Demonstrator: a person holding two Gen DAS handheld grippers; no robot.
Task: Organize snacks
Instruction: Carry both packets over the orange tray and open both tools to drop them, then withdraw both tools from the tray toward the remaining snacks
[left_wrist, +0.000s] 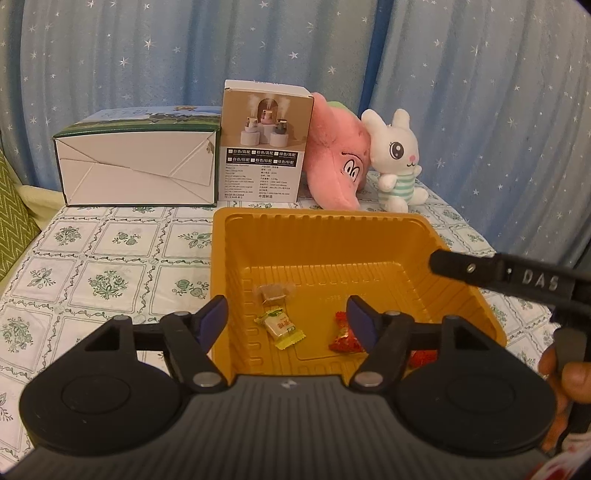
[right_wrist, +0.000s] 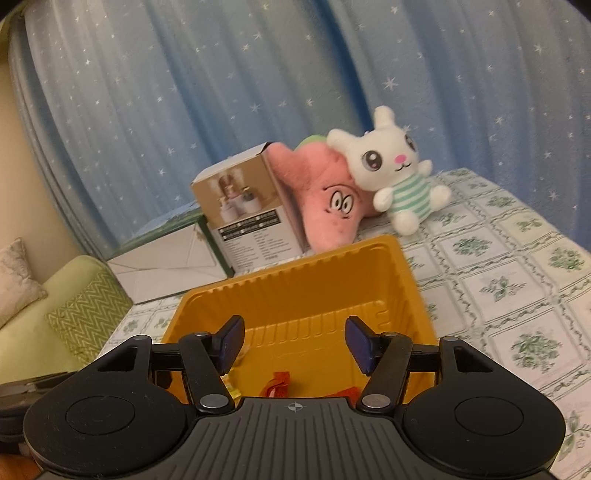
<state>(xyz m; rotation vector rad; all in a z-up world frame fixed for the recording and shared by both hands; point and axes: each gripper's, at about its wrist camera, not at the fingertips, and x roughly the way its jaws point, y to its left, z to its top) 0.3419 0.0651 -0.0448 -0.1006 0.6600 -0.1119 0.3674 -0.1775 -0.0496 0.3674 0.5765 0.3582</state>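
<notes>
Blue star-dotted curtains (left_wrist: 147, 55) are hung behind a counter (left_wrist: 103, 258) covered with a green floral-tile cloth. An orange plastic tray (left_wrist: 332, 236) is set near the front of the counter. Three wrapped snacks are seen on the tray floor in the left wrist view: a small brown candy (left_wrist: 272, 293) toward the back, a yellow-green candy (left_wrist: 282, 326) in front of it, and a red candy (left_wrist: 343, 338) to the right, partly hidden by a claw finger.

The left claw (left_wrist: 288, 319) is held over the near edge of the tray with its jaws spread apart and nothing between them. The right claw (right_wrist: 294, 345) is likewise held open and empty above the tray's near side; in the left wrist view one of its black fingers (left_wrist: 465, 267) is seen reaching over the tray's right rim.

Behind the tray, a white and green carton (left_wrist: 136, 170) is laid on its side, a product box (left_wrist: 264, 147) is stood upright just beside it, and a pink plush (left_wrist: 336, 162) is leaned against that box, with a white bunny plush (left_wrist: 397, 158) touching it. A green chevron cushion (right_wrist: 86, 317) is visible off the counter's left.
</notes>
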